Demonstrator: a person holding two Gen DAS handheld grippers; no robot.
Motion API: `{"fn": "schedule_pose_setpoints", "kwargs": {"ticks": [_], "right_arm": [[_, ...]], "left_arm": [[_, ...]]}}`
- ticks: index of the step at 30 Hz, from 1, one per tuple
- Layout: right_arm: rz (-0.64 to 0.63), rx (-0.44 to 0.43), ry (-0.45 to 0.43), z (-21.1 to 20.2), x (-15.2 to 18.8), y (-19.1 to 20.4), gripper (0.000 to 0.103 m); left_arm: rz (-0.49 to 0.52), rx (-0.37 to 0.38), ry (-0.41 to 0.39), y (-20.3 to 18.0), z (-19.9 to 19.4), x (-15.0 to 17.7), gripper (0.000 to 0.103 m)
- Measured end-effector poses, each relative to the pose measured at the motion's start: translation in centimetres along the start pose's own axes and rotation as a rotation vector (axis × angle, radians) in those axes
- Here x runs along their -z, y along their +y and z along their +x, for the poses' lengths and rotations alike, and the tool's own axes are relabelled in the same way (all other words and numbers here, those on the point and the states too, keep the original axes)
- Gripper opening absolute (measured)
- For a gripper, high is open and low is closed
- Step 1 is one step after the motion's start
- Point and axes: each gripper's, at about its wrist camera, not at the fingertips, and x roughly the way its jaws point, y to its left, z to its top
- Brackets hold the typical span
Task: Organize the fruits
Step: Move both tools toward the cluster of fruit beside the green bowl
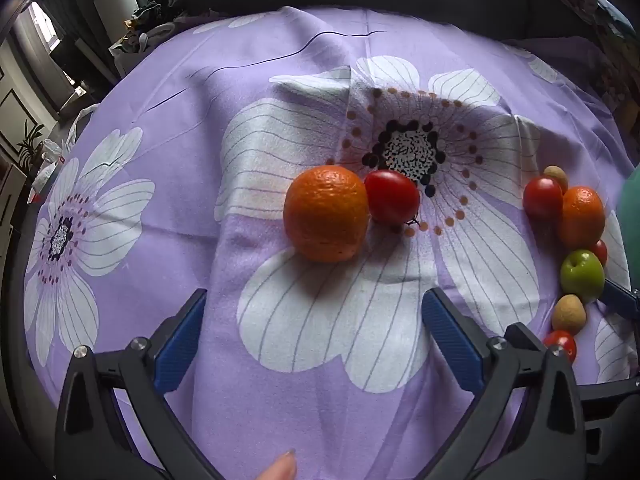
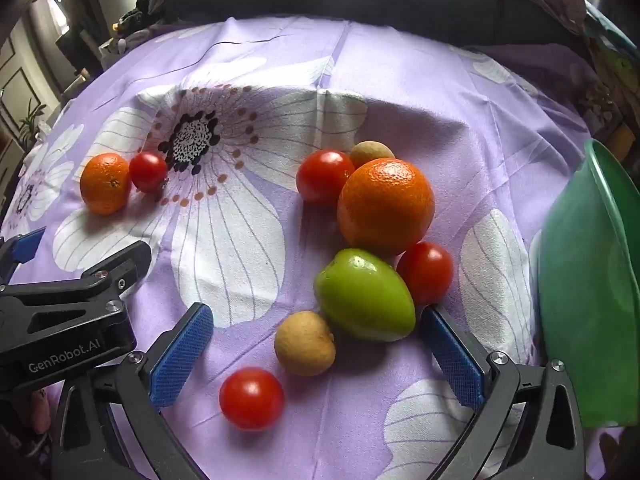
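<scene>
Fruits lay on the lilac flowered cloth [image 2: 400,80]: round orange [image 2: 386,206], green apple [image 2: 364,294] and red tomatoes at centre, green plastic bowl [image 2: 592,280] at right. Left gripper [image 1: 314,340] and right gripper [image 2: 316,354] were both released, grasping nothing.

Both wrist cameras look steeply down, close over the purple floral cloth [image 1: 192,208]; both views share the small orange [image 1: 326,214] [image 2: 105,183].

The only writing I can read is "GenRobot.AI", in white on the black body of my left claw [image 2: 24,246].
</scene>
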Motion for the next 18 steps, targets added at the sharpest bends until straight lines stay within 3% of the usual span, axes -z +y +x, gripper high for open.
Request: {"fn": "schedule_pose_setpoints", "kwargs": {"ticks": [18], "right_arm": [[0.014, 0.004, 0.004, 0.06, -0.21, -0.02, 0.103]], "left_arm": [[-0.012, 0.009, 0.0, 0.19, 0.28, 0.28, 0.102]]}}
